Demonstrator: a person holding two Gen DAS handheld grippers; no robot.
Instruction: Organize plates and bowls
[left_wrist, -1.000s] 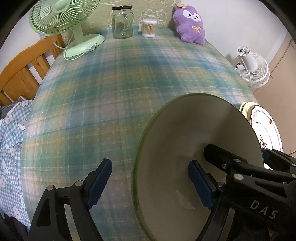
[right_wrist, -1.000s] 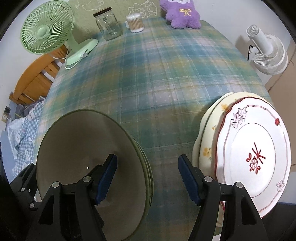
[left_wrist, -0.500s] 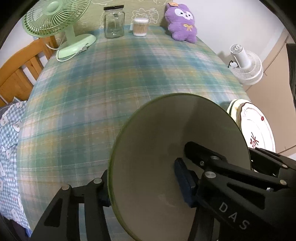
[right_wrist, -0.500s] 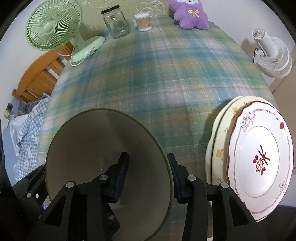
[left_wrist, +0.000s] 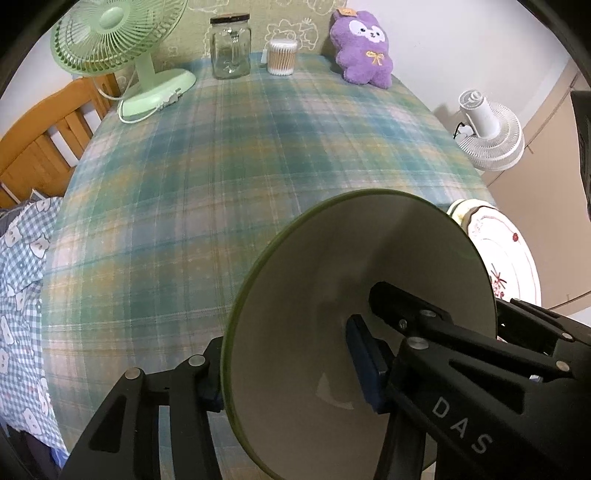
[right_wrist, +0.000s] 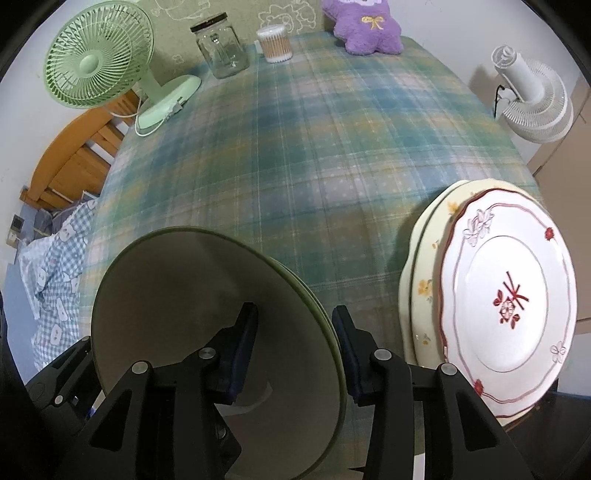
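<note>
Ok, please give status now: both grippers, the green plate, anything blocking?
Left gripper and right gripper both clamped on green plate rim. Plate tilted above tablecloth. Stacked plates at right, apart.

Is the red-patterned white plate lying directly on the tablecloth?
No, the red-patterned white plate rests on top of a cream floral plate.
</note>
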